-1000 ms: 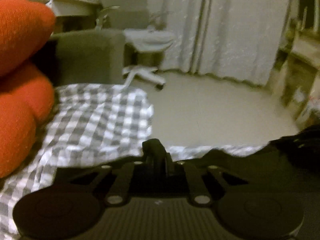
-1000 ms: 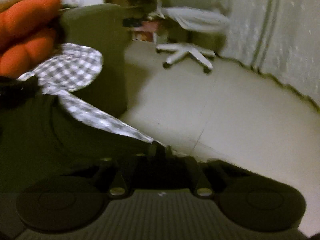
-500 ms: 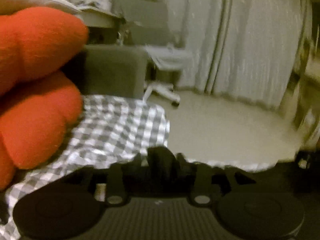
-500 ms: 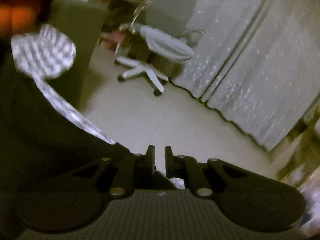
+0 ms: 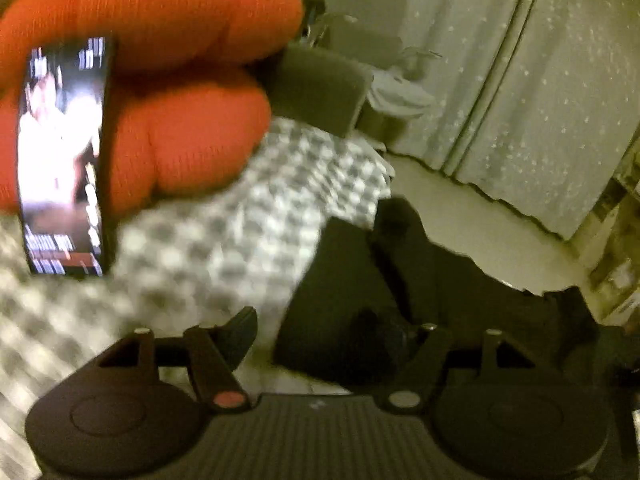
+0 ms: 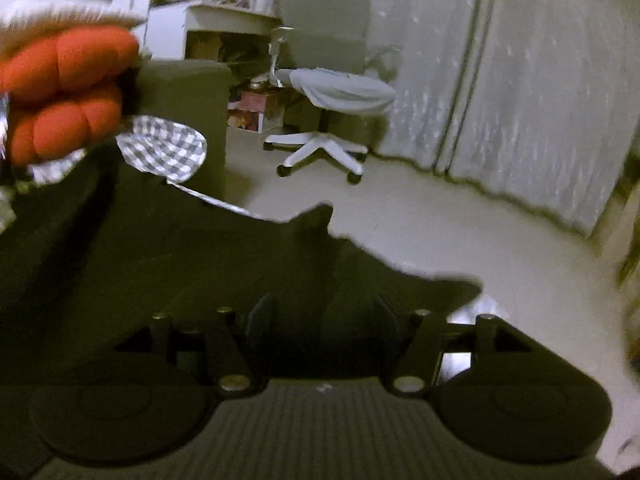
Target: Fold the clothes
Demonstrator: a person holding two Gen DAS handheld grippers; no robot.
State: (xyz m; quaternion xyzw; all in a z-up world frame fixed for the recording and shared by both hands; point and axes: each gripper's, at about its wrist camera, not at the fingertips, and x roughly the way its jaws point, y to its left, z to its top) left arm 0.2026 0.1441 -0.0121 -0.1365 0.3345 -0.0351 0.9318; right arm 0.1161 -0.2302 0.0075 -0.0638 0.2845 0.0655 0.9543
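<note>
Both grippers' fingers stand apart, gripping nothing. The left gripper point(image 5: 320, 332) hovers over the gingham cloth point(image 5: 248, 216) and a dark garment point(image 5: 360, 280). The right gripper point(image 6: 324, 320) hovers over the dark garment point(image 6: 200, 256), gingham far left.

Left gripper point(image 5: 316, 332): matte black, two round discs, ribbed base, silver pivot screws, one reddish. Right gripper point(image 6: 324, 316): same build. Orange knit glove point(image 5: 160, 92), probably the person's hand.
</note>
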